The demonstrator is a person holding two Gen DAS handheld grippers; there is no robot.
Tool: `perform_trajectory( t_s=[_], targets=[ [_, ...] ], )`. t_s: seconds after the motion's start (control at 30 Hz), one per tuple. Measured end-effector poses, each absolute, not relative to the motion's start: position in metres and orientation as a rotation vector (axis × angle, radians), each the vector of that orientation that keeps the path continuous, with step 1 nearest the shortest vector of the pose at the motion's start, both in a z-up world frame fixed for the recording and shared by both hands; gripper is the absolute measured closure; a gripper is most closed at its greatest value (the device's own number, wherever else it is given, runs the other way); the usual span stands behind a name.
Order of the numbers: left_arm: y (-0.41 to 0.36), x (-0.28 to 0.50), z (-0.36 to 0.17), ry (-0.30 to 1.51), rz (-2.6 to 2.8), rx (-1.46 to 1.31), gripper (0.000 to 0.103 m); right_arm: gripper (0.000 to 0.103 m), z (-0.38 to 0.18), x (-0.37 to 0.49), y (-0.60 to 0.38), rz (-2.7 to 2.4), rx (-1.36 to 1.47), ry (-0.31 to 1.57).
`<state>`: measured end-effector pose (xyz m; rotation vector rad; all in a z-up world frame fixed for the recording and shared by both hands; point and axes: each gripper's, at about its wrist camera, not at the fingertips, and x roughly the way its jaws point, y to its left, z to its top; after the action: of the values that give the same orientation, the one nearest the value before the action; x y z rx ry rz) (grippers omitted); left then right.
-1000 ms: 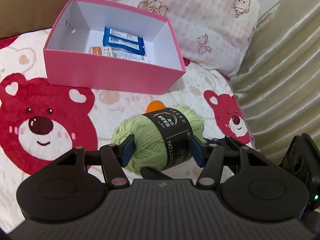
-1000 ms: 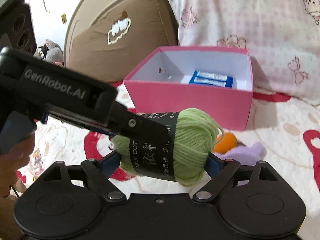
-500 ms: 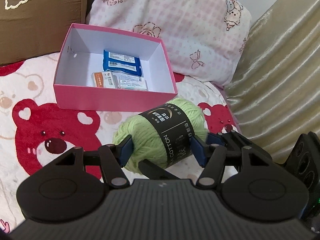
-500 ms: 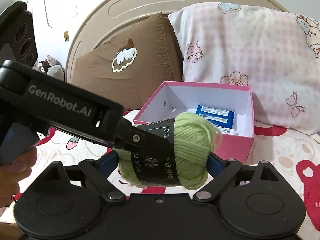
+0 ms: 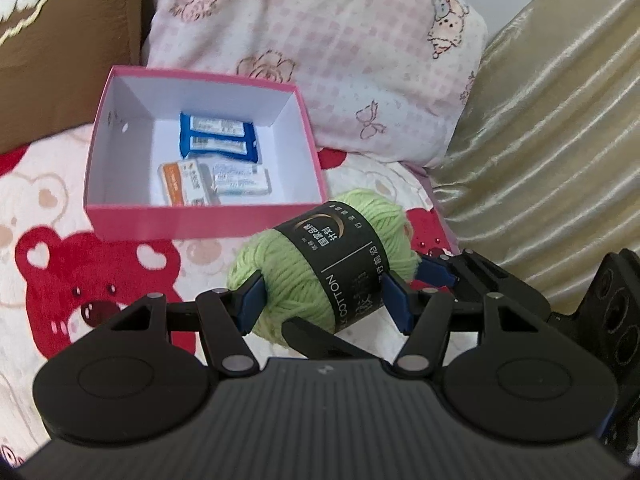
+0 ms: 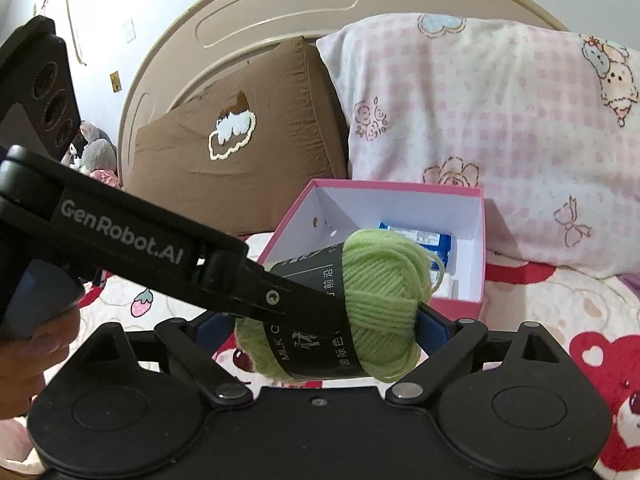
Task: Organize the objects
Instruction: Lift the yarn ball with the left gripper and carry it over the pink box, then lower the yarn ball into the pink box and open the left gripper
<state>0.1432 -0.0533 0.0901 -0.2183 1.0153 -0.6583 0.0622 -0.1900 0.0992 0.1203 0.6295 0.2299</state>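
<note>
Right up close, the left gripper [image 5: 324, 300] has its blue pads pressed into the ball of green yarn [image 5: 320, 272], one on the bare wool, one on the black paper band, and the ball hangs clear of the bear blanket [image 5: 92, 280] below. The right gripper [image 6: 324, 324] is on the same ball [image 6: 380, 300], clamped end to end with its jaws spread wide; its left pad is mostly hidden behind the yarn and the other tool's arm, so that contact is hard to make out, but the right pad sits tight against the wool. A hand [image 6: 24, 352] is cut off at the lower left edge of the right wrist view, gripping the left tool's handle. The band's printing is only partly legible, "COTTON" and some characters. Beyond the ball sits the pink box [image 5: 200, 224], open, with blue packets [image 5: 218, 140] and a couple of small cartons [image 5: 212, 180] on its white floor; from the right wrist the yarn blocks most of that. Behind it, a pink checked pillow [image 5: 340, 60], a brown pillow [image 6: 240, 140] and the beige headboard [image 6: 260, 12].
</note>
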Motion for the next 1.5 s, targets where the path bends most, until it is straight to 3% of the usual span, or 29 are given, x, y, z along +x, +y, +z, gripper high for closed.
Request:
perform_trajectory(
  t_s=[0.73,1.4,1.5],
  targets=[
    [-0.064,0.232,0.101,0.939,-0.568,-0.288,0.042,0.006,0.116,0.142,-0.2,0.272,0.074,0.611],
    [-0.077,0.356,-0.008,1.004,-0.517,-0.341,0.041,0.007,0.03,0.268,-0.222,0.237,0.16,0.765],
    [-0.076,0.368,-0.018,1.002,-0.521,-0.324,0.04,0.012,0.021,0.281,-0.227,0.233,0.17,0.785]
  ],
)
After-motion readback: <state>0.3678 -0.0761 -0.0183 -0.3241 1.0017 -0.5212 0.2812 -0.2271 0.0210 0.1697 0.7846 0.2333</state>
